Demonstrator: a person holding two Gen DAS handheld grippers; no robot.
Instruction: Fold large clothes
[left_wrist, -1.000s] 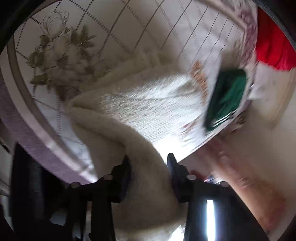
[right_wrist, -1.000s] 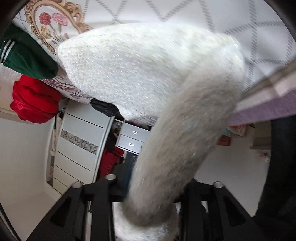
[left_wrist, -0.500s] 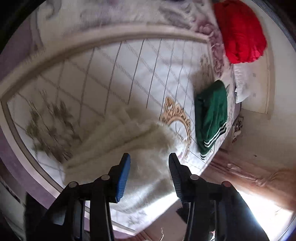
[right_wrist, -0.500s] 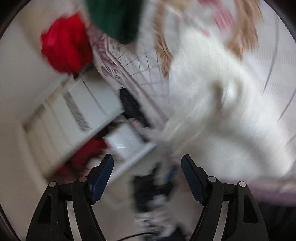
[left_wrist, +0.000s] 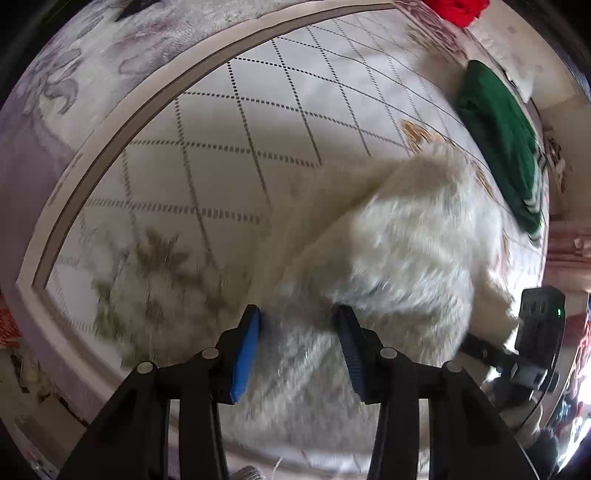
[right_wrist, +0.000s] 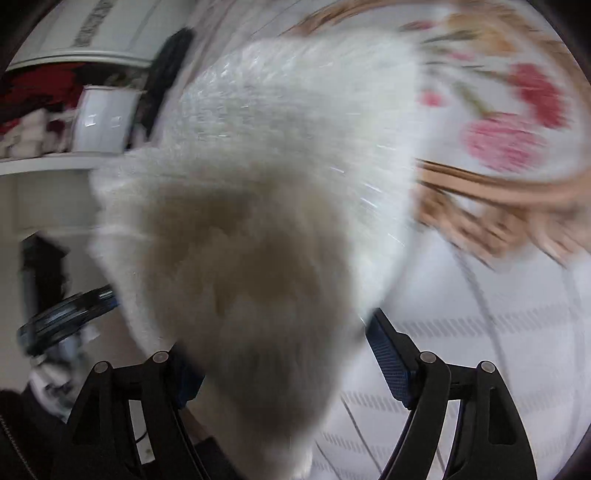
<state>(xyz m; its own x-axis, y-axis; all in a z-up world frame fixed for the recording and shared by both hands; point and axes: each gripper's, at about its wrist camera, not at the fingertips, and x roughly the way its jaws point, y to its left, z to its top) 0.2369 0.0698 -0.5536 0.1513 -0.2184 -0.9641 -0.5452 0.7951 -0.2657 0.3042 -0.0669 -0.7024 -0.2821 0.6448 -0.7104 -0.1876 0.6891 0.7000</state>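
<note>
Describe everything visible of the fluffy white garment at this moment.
The fluffy white garment looks like thick cream fleece or long-pile knit, bunched in overlapping folds on the patterned bedspread, near a folded green garment. Both views are blurred. Part of it lies between the fingers of the left gripper, whose jaws are opening. A shaded lobe sits between the right gripper's jaws, also opening; the right pad shows clear of it.

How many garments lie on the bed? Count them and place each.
3: the white fluffy garment nearest the grippers, the folded green garment beyond it by the bed's edge, and the red garment at the far end. Others may be hidden.
</note>
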